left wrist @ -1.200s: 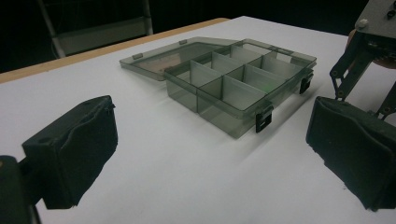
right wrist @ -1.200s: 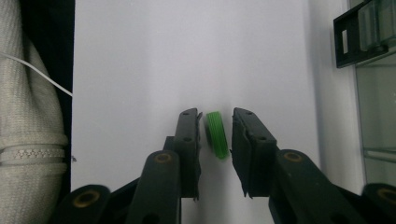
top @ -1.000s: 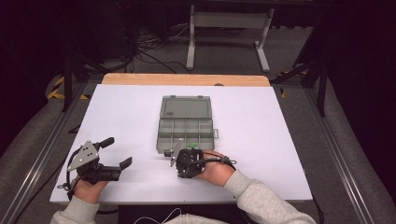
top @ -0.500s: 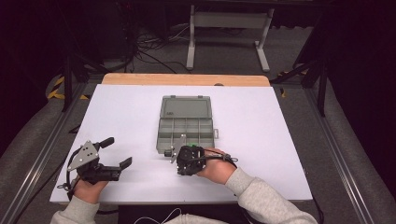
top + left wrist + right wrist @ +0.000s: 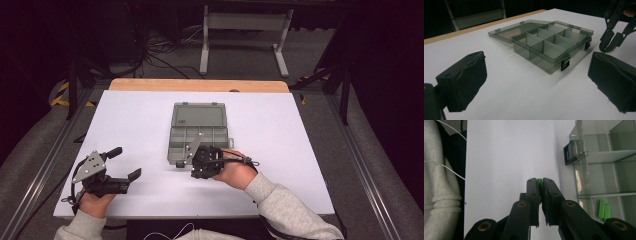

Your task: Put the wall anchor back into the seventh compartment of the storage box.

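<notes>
Right gripper view: my right gripper (image 5: 539,182) has its jaws clenched on a small green piece (image 5: 539,181), just beside the near latch edge of the open compartment box (image 5: 199,135); two more green pieces (image 5: 604,209) lie inside. My left gripper (image 5: 125,162) rests released, well apart. White table (image 5: 300,130) lies bare around, wooden edge (image 5: 200,85) beyond, dark floor past that.

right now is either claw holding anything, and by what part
The right claw pinches a small green piece at its tips; only the piece's top edge pokes out, so which part is gripped cannot be told. The left claw is open and holds nothing.
</notes>
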The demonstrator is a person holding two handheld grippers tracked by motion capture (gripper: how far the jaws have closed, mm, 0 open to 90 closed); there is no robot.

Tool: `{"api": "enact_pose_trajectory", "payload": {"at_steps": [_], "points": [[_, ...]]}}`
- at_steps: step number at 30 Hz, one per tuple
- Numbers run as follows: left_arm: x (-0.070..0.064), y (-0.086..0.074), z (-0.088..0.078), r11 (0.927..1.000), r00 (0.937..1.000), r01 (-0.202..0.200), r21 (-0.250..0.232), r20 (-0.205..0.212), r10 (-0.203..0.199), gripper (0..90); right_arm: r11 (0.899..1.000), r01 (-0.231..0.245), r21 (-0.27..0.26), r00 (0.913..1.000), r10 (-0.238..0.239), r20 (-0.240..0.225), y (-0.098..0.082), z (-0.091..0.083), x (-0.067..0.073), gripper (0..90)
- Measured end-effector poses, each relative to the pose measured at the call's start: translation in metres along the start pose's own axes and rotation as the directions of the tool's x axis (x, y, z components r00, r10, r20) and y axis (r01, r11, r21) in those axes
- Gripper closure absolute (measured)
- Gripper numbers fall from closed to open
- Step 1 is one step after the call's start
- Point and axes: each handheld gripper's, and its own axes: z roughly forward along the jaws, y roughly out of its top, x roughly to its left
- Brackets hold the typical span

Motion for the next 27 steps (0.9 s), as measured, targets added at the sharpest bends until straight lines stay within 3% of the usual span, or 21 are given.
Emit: {"api": "enact_pose_trajectory", "payload": {"at_steps": [15,27], "points": [[0.000,0.000,0.000,1.0000,1.0000,0.002,0.002,-0.002,-0.002,2.8,0.999,-0.034,-0.036,0.9984,0.036,0.044,-0.001,-0.022,-0.019,83.7],[0.000,0.000,0.000,1.0000,1.0000,0.002,-0.001,-0.003,-0.002,2.8,0.995,-0.088,-0.052,0.9933,0.091,0.071,-0.009,-0.031,-0.046,83.7]]}}
